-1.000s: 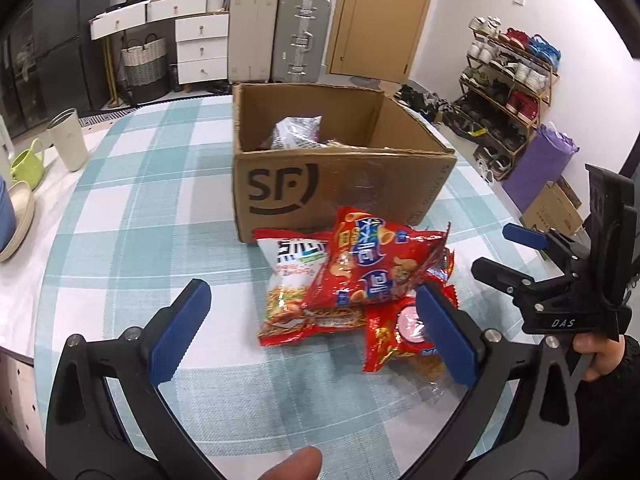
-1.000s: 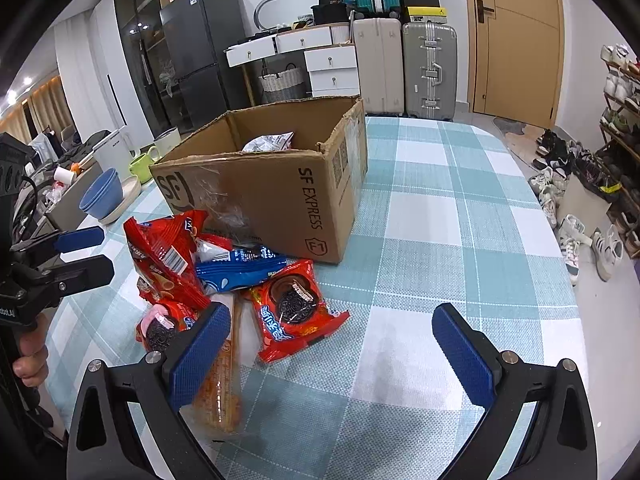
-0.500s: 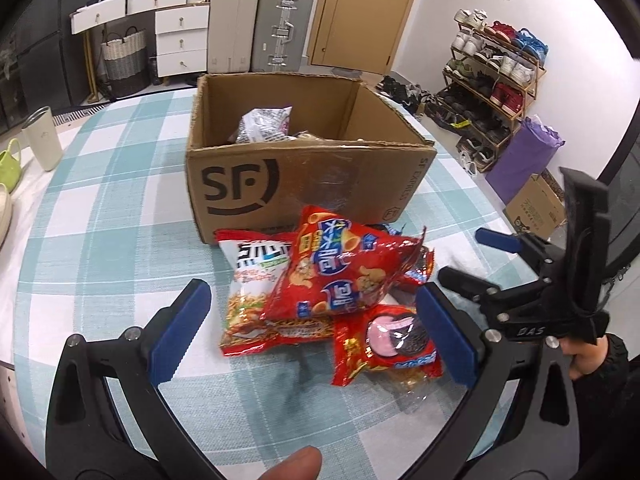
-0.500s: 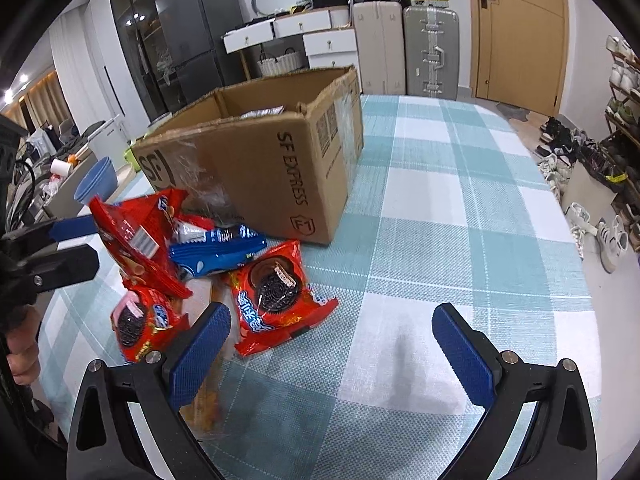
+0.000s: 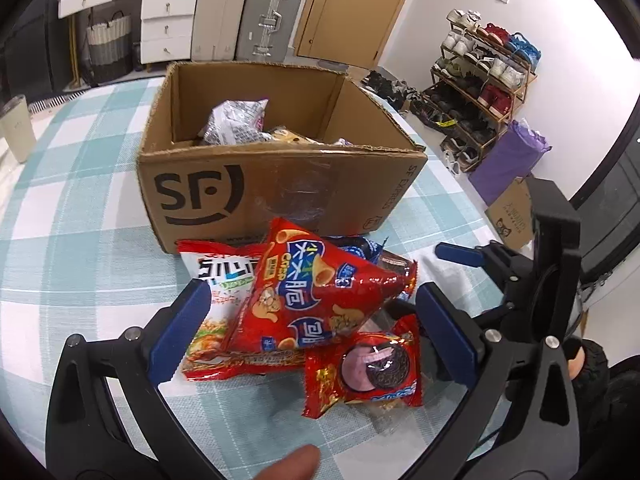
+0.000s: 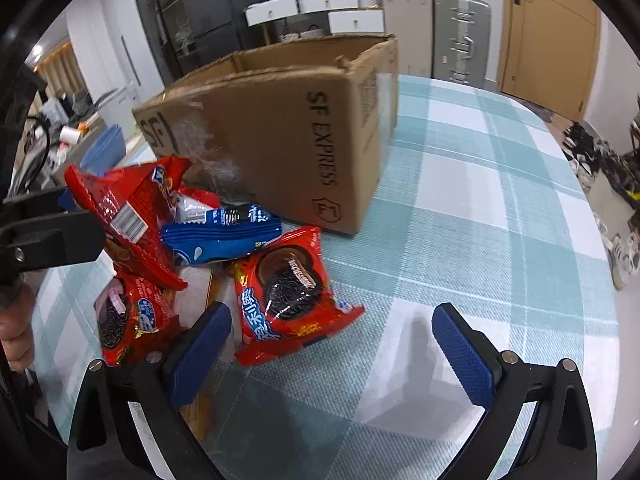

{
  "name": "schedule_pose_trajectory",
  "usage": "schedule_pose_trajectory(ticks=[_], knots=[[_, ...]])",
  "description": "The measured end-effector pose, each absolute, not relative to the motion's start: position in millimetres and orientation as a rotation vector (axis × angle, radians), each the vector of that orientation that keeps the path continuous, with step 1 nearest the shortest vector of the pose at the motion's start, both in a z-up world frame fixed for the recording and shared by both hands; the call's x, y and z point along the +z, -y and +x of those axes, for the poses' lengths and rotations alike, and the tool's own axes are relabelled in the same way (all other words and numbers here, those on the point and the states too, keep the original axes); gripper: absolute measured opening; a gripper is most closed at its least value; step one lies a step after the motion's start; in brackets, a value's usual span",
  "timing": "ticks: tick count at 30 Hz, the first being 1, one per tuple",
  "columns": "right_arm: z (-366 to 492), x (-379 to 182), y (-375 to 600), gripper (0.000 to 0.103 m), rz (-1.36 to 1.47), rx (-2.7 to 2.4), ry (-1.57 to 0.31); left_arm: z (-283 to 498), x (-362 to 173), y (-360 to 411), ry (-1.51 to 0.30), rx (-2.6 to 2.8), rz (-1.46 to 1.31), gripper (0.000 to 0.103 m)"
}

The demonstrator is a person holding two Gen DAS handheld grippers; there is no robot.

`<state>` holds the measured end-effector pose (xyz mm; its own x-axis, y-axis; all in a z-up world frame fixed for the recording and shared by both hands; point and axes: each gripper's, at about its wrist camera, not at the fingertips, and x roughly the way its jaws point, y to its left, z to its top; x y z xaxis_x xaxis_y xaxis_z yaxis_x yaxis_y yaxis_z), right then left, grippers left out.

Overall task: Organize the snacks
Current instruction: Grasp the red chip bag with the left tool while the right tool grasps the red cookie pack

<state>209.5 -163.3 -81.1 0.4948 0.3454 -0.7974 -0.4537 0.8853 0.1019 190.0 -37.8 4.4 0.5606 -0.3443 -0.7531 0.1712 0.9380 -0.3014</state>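
An open cardboard SF box (image 5: 280, 184) stands on the checked table with several snack packs inside. In front of it lies a pile of snacks: a big red chip bag (image 5: 312, 292) on top, a white and red noodle bag (image 5: 216, 280), a red Oreo pack (image 5: 368, 364), a blue Oreo pack (image 6: 224, 232) and another red Oreo pack (image 6: 288, 288). My left gripper (image 5: 312, 332) is open, its jaws on either side of the big red chip bag. My right gripper (image 6: 332, 356) is open and empty, just before the second red Oreo pack.
The round table (image 6: 480, 200) has a teal checked cloth. A beige cup (image 5: 16, 128) stands at its far left edge. Blue bowls (image 6: 108, 148) sit on a counter beyond. A shoe rack (image 5: 480, 80), suitcases (image 5: 272, 12) and drawers stand in the room behind.
Both grippers have moved closer to the snack pile and lower. The left gripper's jaws now flank the big red chip bag. The snacks have not moved.
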Motion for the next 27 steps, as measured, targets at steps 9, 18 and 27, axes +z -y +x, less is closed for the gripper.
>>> schedule_pose_trajectory(ticks=[9, 18, 27], knots=[[223, -88, 155, 0.082, -0.151, 0.528, -0.943, 197, -4, 40, -0.936, -0.362, -0.206, 0.07], [215, -86, 157, 0.056, -0.165, 0.545, -0.929, 194, -4, 40, -0.907, -0.367, -0.179, 0.044], [196, -80, 170, 0.043, -0.144, 0.52, -0.912, 185, 7, 37, -0.862, -0.359, -0.19, 0.042]])
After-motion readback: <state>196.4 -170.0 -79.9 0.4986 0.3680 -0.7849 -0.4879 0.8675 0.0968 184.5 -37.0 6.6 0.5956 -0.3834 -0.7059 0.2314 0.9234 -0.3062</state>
